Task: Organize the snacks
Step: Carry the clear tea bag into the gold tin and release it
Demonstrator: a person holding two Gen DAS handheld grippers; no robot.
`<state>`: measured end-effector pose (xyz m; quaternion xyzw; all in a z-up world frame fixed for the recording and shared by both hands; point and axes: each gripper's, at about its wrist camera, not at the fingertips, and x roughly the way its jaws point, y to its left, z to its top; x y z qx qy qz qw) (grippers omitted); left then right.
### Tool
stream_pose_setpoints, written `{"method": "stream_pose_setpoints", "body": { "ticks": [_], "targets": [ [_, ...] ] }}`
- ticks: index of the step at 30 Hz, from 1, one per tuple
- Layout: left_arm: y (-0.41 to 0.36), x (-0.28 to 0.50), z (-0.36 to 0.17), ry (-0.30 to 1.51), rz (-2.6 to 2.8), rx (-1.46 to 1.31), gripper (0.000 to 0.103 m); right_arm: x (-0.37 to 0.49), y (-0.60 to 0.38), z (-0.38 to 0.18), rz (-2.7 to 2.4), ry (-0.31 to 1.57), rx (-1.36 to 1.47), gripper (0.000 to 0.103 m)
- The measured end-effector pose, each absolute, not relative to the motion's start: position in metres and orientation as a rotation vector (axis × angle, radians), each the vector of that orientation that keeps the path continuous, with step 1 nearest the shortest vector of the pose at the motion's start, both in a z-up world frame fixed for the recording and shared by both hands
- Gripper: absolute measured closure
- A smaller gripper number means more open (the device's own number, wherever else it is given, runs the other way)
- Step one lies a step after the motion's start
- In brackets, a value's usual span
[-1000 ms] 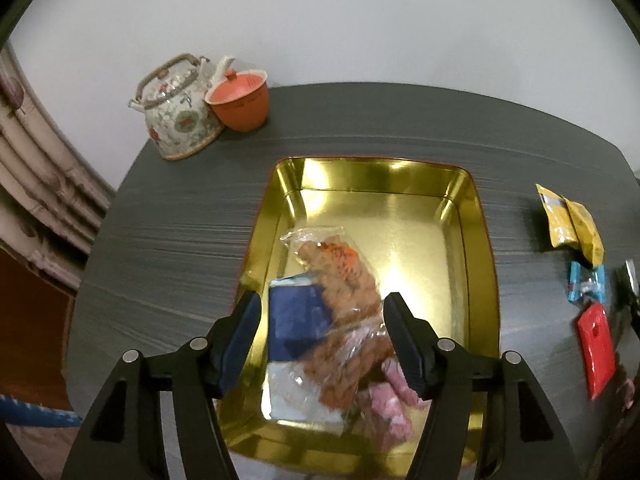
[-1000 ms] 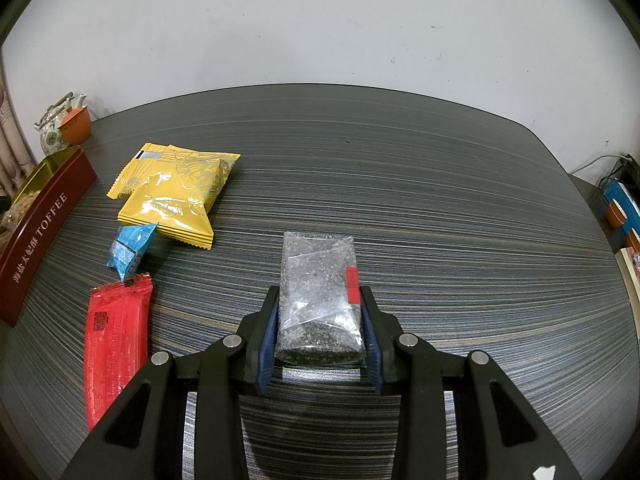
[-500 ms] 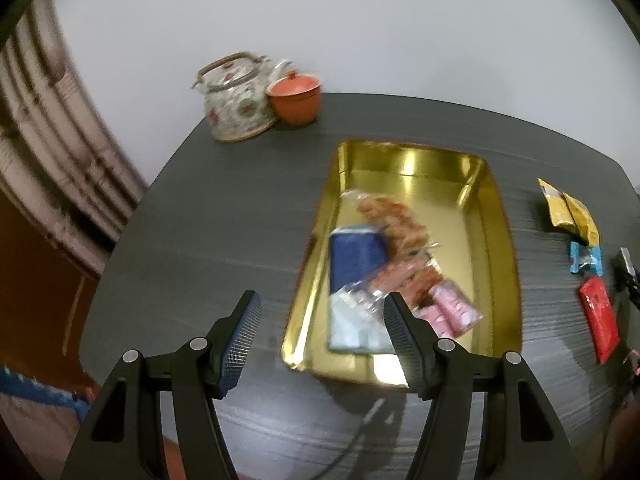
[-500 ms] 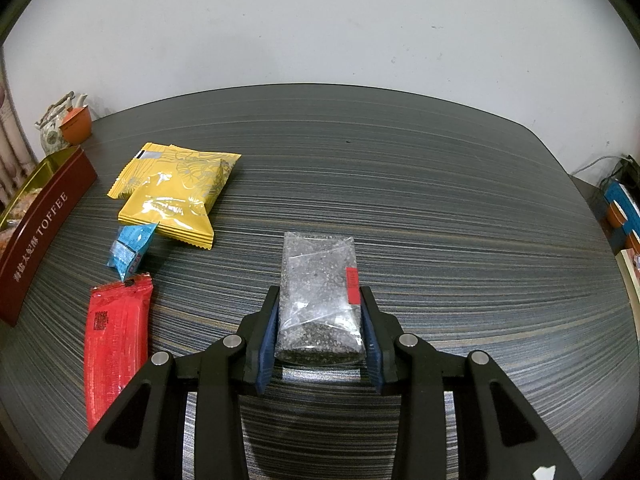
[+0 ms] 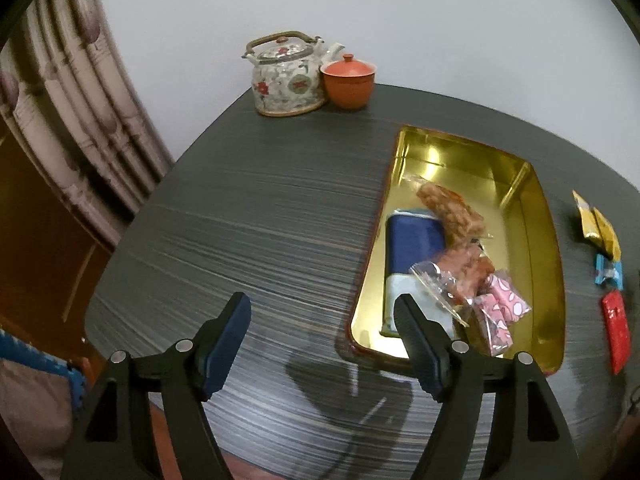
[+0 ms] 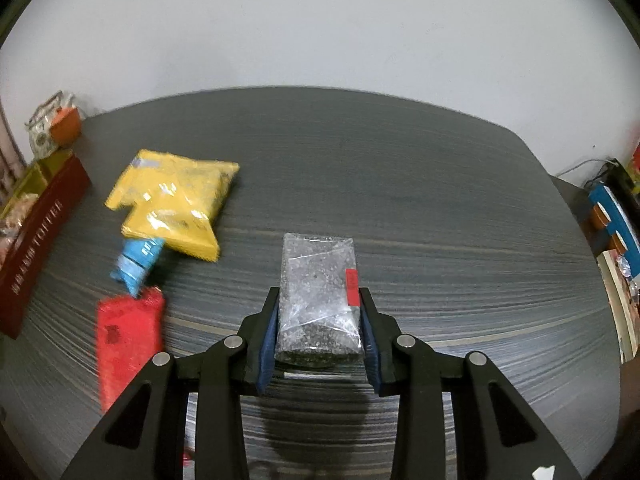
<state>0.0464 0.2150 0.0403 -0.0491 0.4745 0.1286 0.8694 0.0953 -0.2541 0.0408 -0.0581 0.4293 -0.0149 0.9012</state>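
Only in the left view do we see inside the tin [image 5: 544, 216]; its snacks lie lengthwise. Left gripper [image 5: 324, 312] has just been opening, empty, over the table [image 5: 260, 220]. Right gripper [image 6: 319, 316] clamps the grey packet [image 6: 318, 280], long axis pointing away.

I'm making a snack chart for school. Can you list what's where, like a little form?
tin: gold inside, holds blue packet, pink candies, brown snacks
still on table: yellow packs, blue candy, red pack
right hand-held gripper: shut on clear bag
left hand-held gripper: open, empty, jaws just widened
table corner: teapot, orange cup
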Motion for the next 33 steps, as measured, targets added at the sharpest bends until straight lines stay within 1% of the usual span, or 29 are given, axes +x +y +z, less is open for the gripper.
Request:
{"method": "stream_pose_setpoints", "body": {
  "ticks": [5,13,21,33],
  "targets": [
    [0.218,0.044,0.043,0.987,0.261,-0.132,0.027,0.087,-0.215,0.063,0.062,0.866,-0.118,0.071],
    [0.218,0.044,0.045,0.983,0.249,-0.134,0.025,0.074,-0.113,0.083,0.279,0.848,-0.151,0.071],
    [0.217,0.047,0.042,0.996,0.244,-0.137,0.025,0.060,-0.034,0.076,0.444,0.857,-0.190,0.070],
    [0.226,0.047,0.040,1.003,0.274,-0.177,0.025,0.056,0.017,0.066,0.534,0.870,-0.256,0.070]
  ]
}}
